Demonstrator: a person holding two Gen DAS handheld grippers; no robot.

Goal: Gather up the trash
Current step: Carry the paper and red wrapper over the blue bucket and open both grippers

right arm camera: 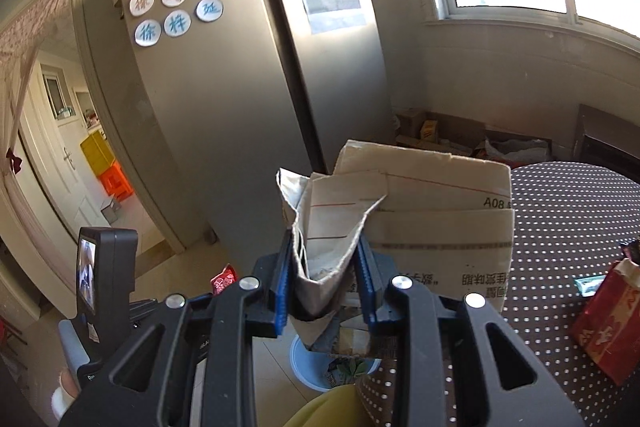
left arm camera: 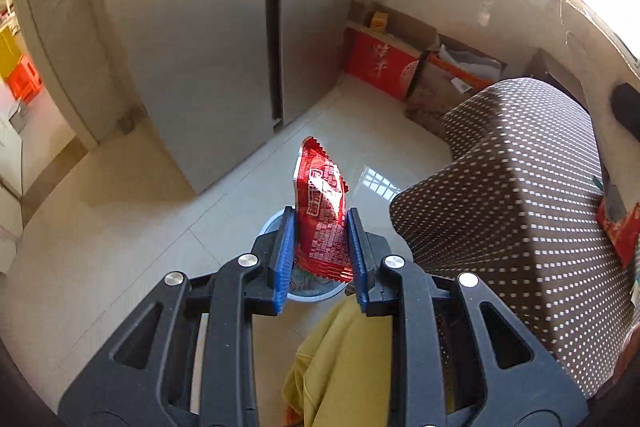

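My left gripper is shut on a red snack wrapper and holds it upright, right above a pale blue bin on the floor. The wrapper's tip also shows in the right wrist view. My right gripper is shut on a flattened, torn cardboard box and holds it above the same bin, which has some trash inside. The left gripper's body shows at the lower left of the right wrist view.
A table with a brown dotted cloth stands on the right, carrying a red packet. A tall grey fridge stands ahead. Cardboard boxes lie under the window. A doorway opens on the left.
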